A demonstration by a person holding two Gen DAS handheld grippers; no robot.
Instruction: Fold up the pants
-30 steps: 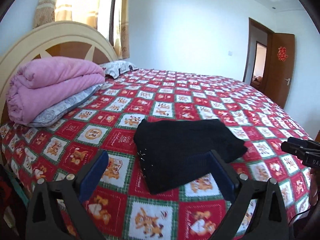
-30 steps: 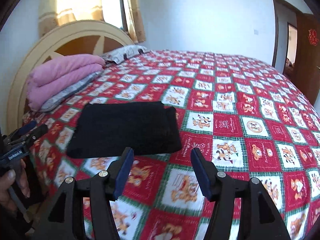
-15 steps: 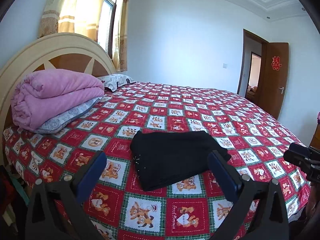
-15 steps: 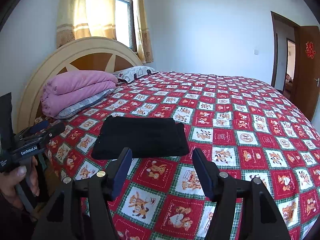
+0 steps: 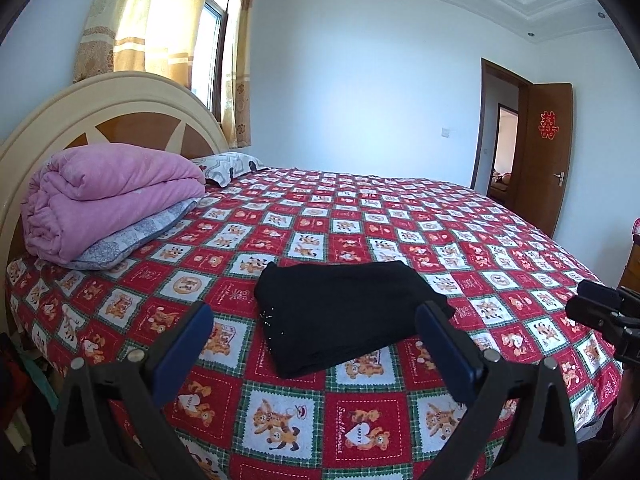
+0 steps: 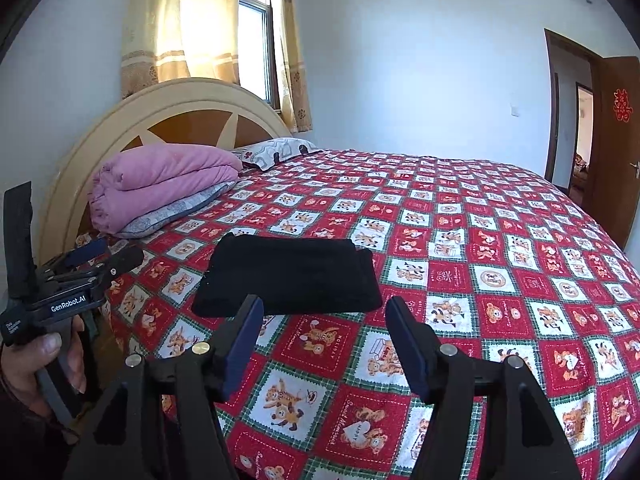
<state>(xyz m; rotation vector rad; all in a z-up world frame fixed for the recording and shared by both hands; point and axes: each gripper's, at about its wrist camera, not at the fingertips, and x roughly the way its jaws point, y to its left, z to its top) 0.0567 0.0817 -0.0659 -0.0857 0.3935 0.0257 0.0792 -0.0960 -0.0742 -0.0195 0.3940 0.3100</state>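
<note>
Black pants [image 5: 344, 312] [image 6: 290, 276] lie folded into a flat rectangle on the bed's red patterned cover [image 5: 360, 220], near its front edge. My left gripper [image 5: 314, 320] hovers open in front of them, with its blue pads wide apart and empty. My right gripper [image 6: 324, 312] is open too, back from the pants' near edge, with nothing between its pads. In the right wrist view the left gripper [image 6: 100, 256] shows at the left edge, held by a hand [image 6: 36, 368]. The right gripper's body [image 5: 604, 316] shows at the right edge of the left wrist view.
A folded pink quilt [image 5: 108, 196] lies on a grey pillow [image 5: 132, 240] by the cream headboard [image 5: 120, 96]. A second pillow [image 5: 228, 166] lies behind. A curtained window [image 5: 208, 44] is at the back left, an open brown door [image 5: 548, 152] at the right.
Both grippers have drawn back and up from the folded pants, which now look smaller and farther off. The views have tilted up to show more of the room. The pants lie still.
</note>
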